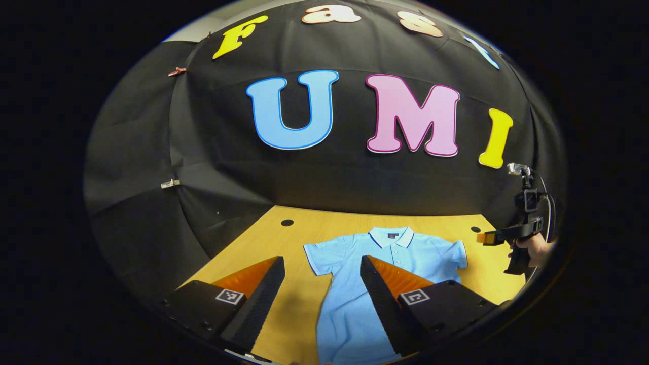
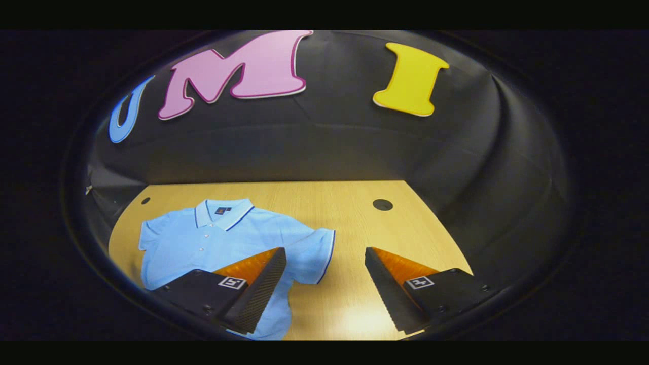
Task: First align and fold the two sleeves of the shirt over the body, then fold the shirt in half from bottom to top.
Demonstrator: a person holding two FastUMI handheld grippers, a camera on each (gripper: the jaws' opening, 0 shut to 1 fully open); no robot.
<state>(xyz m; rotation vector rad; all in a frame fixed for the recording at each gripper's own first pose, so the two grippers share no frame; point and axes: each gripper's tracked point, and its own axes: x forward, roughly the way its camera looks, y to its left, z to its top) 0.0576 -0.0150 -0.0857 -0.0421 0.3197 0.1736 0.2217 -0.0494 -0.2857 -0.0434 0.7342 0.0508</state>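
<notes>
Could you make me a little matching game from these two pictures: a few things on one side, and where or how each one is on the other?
Things:
1. light blue polo shirt
2. left tongs
3. right tongs
4. round dark hole in the wooden table

States:
A. open above the right sleeve's edge
B. lying flat, sleeves spread
C. open above the left sleeve
D. bare wood right of the shirt

Pairs: 1-B, 2-C, 3-A, 4-D

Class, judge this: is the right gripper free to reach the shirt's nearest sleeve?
Probably yes. The right gripper is open above the table, and the sleeve lies flat between its fingers with nothing on it.
</notes>
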